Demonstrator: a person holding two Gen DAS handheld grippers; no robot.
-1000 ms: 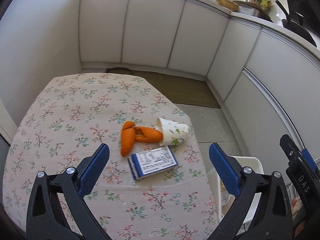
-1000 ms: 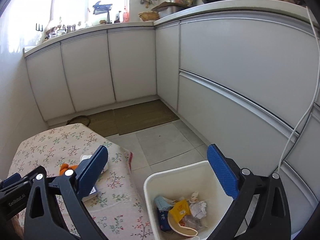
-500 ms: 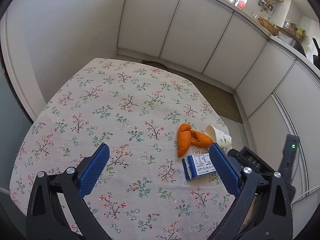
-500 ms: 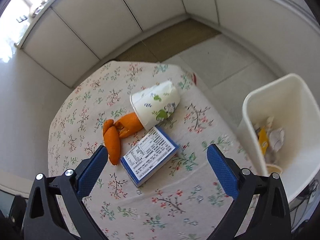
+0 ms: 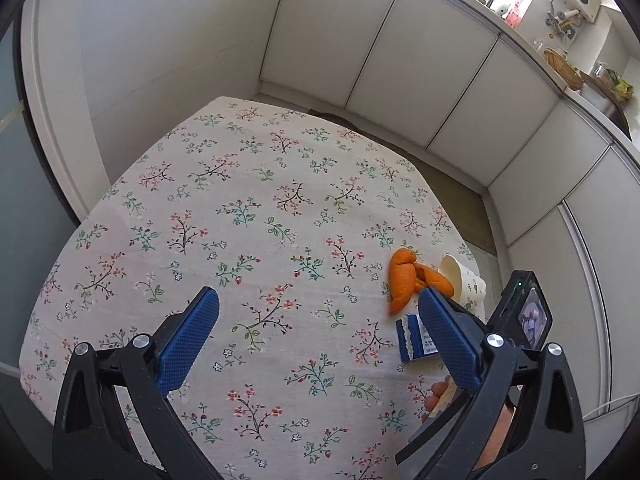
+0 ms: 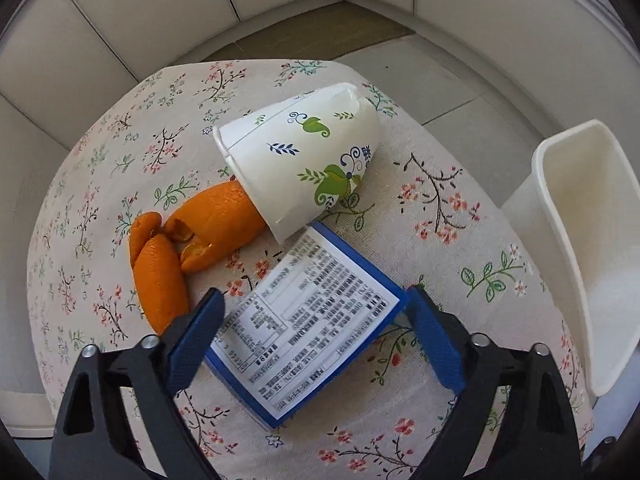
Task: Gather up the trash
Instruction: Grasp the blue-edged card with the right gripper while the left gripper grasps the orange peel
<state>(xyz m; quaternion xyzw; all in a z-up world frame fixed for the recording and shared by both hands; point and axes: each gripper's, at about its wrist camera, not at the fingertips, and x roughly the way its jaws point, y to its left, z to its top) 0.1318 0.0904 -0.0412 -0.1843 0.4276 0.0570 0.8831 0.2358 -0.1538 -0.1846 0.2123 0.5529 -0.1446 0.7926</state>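
- Leftward, left gripper [image 5: 316, 296] idling, fingers spread wide over bare floral surface [image 5: 240, 200], out of the way.
- Orange peel [image 6: 192, 240] and tipped paper cup [image 6: 304, 160] untouched, probably for later.
- Right gripper [image 6: 314, 295] fingers just narrowing around flat blue box [image 6: 312, 328]; firm pinch not yet evident.
- Bin [image 6: 580, 240] just beside the edge for easy drops.

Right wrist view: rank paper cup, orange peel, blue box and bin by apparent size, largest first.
1. blue box, nearest the camera, which inflates it
2. paper cup, lying on its side
3. orange peel

The white bin is cut off by the frame edge and sits beyond the table, so I won't rank it.
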